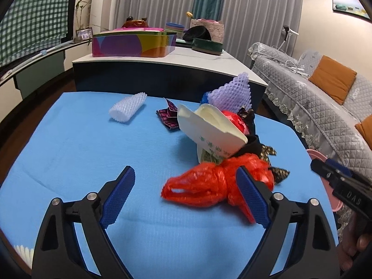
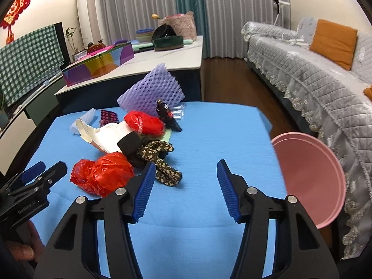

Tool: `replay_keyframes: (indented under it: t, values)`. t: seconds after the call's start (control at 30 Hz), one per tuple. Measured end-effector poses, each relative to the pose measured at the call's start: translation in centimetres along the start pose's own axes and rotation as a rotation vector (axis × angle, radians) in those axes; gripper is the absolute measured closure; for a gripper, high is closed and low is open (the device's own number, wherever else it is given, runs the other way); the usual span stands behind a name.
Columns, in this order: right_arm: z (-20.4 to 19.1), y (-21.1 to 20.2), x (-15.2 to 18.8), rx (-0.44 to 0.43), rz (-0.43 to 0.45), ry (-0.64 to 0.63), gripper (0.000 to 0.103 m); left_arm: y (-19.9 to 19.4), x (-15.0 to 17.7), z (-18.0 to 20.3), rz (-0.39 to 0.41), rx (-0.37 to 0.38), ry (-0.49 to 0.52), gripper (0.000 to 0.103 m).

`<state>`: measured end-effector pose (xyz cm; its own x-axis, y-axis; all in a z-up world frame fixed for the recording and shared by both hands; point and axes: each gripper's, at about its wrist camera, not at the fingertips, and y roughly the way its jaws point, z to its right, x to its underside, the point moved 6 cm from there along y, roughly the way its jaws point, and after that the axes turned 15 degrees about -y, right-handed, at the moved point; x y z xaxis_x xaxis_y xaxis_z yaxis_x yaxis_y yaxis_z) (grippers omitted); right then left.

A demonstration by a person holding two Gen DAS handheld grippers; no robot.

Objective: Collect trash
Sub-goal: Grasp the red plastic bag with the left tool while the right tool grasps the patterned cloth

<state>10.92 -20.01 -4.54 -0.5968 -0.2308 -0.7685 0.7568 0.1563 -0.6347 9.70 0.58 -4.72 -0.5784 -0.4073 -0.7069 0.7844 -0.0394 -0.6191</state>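
Note:
A pile of trash lies on the blue table (image 1: 69, 151): a crumpled red plastic bag (image 1: 209, 183) nearest me, a white paper box (image 1: 209, 127), a second red bag (image 2: 144, 122), a purple foam net (image 1: 232, 93), a floral scrap (image 2: 160, 160) and dark wrappers (image 1: 167, 116). A white foam net (image 1: 127, 109) lies apart at the far left. My left gripper (image 1: 186, 174) is open, its right finger beside the red bag (image 2: 102, 174). My right gripper (image 2: 186, 165) is open and empty over bare table right of the pile. The left gripper also shows in the right wrist view (image 2: 44, 169).
A pink bin (image 2: 309, 181) stands off the table's right edge, beside a grey quilted sofa (image 2: 313, 81) with orange cushions. A low white-topped table (image 1: 162, 62) with a colourful box (image 1: 132, 44) stands behind. The right gripper's side shows in the left wrist view (image 1: 337, 179).

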Motion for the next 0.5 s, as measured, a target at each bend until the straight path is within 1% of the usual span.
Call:
replay_keyframes:
  t: [0.27,0.43,0.5]
  values:
    - [-0.8,4.7,-0.7,-0.074,-0.082,-0.032,0.045,2.8,-0.1,0.4,-0.04,-0.009,0.004,0.018]
    - [-1.9,6.8,0.0,-0.087,-0.143,-0.079,0.045,4.3,0.7,0.2,-0.103,-0.008,0.001,0.018]
    - [-2.1,7.4,0.3,-0.087,-0.162,-0.088,0.045,4.7,1.1,0.2,-0.124,-0.005,0.002,0.021]
